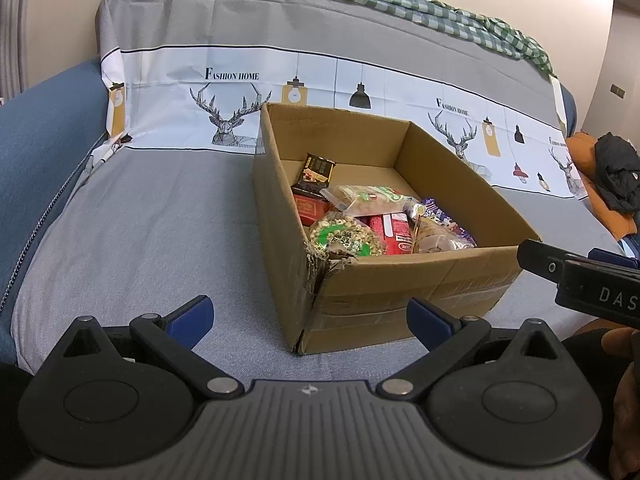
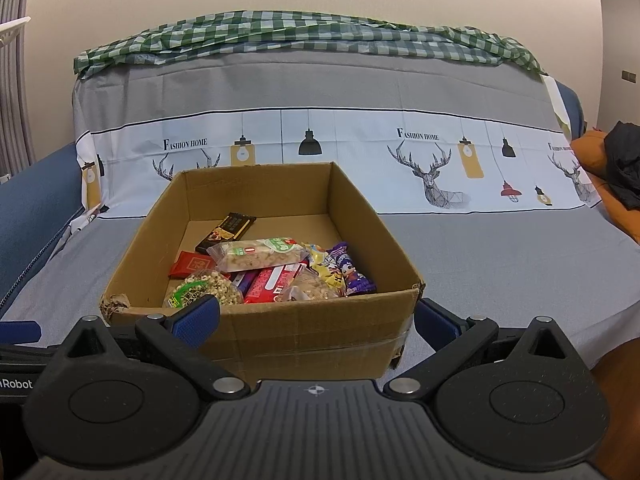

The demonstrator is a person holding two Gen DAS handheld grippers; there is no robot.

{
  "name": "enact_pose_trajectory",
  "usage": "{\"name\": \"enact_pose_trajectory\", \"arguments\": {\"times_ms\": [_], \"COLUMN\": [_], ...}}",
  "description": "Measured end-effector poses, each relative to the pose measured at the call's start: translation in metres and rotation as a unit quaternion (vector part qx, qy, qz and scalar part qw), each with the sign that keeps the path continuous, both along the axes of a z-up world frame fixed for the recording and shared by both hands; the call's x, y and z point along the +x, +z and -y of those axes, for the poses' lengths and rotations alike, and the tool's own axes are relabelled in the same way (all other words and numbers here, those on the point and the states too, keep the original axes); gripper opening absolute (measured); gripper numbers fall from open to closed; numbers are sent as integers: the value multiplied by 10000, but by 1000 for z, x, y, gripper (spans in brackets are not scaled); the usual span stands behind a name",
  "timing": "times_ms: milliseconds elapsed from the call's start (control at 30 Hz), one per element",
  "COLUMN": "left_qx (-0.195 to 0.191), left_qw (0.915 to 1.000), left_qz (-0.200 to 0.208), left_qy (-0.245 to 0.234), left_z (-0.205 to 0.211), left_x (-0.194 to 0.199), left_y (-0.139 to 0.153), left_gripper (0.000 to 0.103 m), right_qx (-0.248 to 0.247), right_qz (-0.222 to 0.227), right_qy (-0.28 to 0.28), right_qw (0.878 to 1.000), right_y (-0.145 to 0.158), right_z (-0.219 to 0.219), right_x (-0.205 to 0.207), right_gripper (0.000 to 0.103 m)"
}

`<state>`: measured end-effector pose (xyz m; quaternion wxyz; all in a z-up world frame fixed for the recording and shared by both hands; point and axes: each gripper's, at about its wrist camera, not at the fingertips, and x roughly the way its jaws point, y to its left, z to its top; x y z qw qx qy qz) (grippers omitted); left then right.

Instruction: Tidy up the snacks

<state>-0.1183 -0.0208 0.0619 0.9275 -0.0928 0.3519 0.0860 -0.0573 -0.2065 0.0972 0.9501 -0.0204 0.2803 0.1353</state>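
1. An open brown cardboard box sits on a grey sheet-covered sofa seat; it holds all the snacks in view.
2. Inside the box, toward its near wall, lie a round clear packet of pale nuts with a green label, a red rectangular packet with a white stripe and a purple wrapped sweet packet.
3. Further back in the box, a clear bag of pale snack pieces with a green and red label rests across the others, a small red square packet lies left of it, and a dark brown bar wrapper leans toward the box's far left.
4. The right gripper hovers just in front of the box's near wall, its blue-padded fingers spread wide and holding nothing.
5. The left gripper hangs off the box's torn near-left corner, equally wide apart and empty.
6. Behind the box, the sheet's white band printed with deer heads and lamps runs across the sofa back.
7. A green checked cloth is draped on top of the backrest, above the box.
8. Far right of the box lie an orange cushion and dark clothing.
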Motion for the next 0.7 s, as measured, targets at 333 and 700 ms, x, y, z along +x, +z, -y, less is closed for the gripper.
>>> {"name": "enact_pose_trajectory", "arguments": {"times_ms": [333, 700], "left_qx": [68, 160], "left_qw": [9999, 9997], "left_qz": [44, 115], "left_qy": [-63, -153], "left_z": [2, 5], "left_x": [-1, -3], "left_y": [1, 3], "left_gripper": [103, 103], "right_qx": [-3, 2], "right_qz": [2, 6], "right_qy": [-1, 0], "right_qw": [10000, 10000], "right_y": [0, 0], "right_z": [0, 0], "right_x": [0, 0], "right_gripper": [102, 102]}}
